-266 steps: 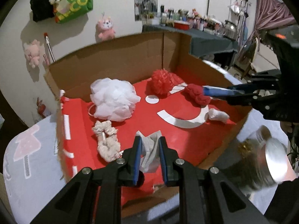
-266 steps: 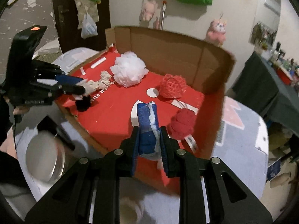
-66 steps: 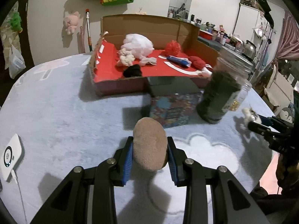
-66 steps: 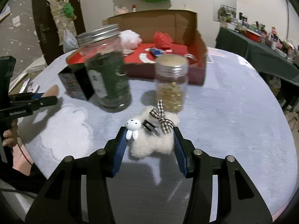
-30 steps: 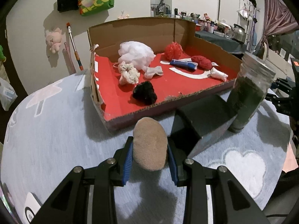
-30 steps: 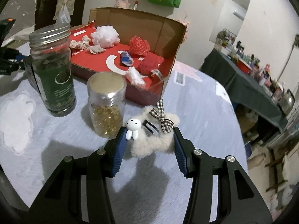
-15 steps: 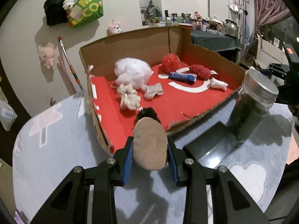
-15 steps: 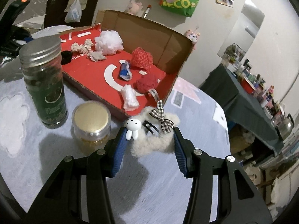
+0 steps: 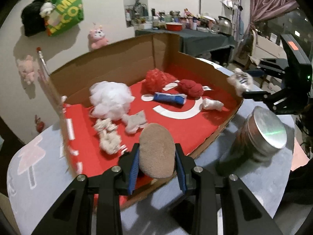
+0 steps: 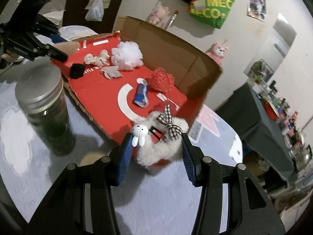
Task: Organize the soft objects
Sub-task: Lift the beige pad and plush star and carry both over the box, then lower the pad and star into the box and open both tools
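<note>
Above the cardboard box's [image 9: 121, 62] near edge, both grippers [image 9: 156, 161] [image 10: 154, 148] grip soft items; premature release drops the brown puff [image 9: 156, 152] or fluffy clip [image 10: 162, 143] onto the desk [image 10: 176, 186].

Left gripper [image 9: 157, 163] is clamped on a tan oval puff [image 9: 156, 150], held right over the near edge of the cardboard box [image 9: 121, 66]. Inside on the red floor: white mesh pouf [image 9: 111, 99], red mesh pouf [image 9: 156, 79], blue roll [image 9: 169, 98], dark red scrunchie [image 9: 191, 88] — all apart. Off right, the right gripper [image 9: 242, 86] pinches a fluffy white clip [image 9: 240, 81] above the box's right wall, just past a silver-lidded jar [image 9: 260, 135].
</note>
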`<state>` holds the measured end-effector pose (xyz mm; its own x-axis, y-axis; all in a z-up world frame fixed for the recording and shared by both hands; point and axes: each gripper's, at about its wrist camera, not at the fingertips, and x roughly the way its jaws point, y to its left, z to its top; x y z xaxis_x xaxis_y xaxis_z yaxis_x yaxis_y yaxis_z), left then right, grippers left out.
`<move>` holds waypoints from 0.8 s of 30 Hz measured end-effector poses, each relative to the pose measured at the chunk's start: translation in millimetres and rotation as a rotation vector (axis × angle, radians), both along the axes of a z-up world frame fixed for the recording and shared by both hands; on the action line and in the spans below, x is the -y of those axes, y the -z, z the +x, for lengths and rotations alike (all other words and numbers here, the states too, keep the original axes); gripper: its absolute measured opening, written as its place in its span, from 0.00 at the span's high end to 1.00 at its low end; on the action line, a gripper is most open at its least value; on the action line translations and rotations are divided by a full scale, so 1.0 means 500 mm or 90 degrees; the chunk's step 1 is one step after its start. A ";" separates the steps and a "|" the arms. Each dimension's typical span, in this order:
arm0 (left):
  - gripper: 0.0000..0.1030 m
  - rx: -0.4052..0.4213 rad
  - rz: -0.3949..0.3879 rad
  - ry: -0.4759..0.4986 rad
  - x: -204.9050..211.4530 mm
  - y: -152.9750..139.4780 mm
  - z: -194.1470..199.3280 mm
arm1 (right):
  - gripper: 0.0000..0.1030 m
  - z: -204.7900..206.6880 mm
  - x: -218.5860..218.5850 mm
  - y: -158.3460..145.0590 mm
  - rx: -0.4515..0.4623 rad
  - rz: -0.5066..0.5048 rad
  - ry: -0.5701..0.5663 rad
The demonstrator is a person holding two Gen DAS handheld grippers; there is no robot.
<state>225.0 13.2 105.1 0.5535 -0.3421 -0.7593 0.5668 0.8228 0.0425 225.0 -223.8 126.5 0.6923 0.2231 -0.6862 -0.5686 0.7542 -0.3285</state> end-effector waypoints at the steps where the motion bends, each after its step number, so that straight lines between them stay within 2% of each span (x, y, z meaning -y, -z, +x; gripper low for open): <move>1: 0.65 -0.009 0.002 0.005 0.011 0.003 0.015 | 0.55 0.010 -0.008 -0.002 -0.010 0.006 -0.011; 6: 0.65 -0.061 0.009 0.022 0.040 0.022 0.069 | 0.55 0.065 -0.048 -0.007 -0.083 0.055 -0.062; 11: 0.65 -0.106 0.024 0.038 0.071 0.045 0.114 | 0.55 0.137 -0.090 0.012 -0.196 0.103 -0.100; 15: 0.64 -0.134 0.045 0.043 0.089 0.066 0.135 | 0.55 0.185 -0.115 0.036 -0.271 0.111 -0.098; 24: 0.63 -0.178 0.064 0.041 0.099 0.091 0.161 | 0.54 0.239 -0.149 0.088 -0.373 0.093 -0.069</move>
<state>305.6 -36.1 59.4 0.2981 -0.2847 -0.9111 0.6191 0.7841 -0.0424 344.5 -149.4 82.5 0.1774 0.3911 -0.9031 -0.6997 0.6954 0.1637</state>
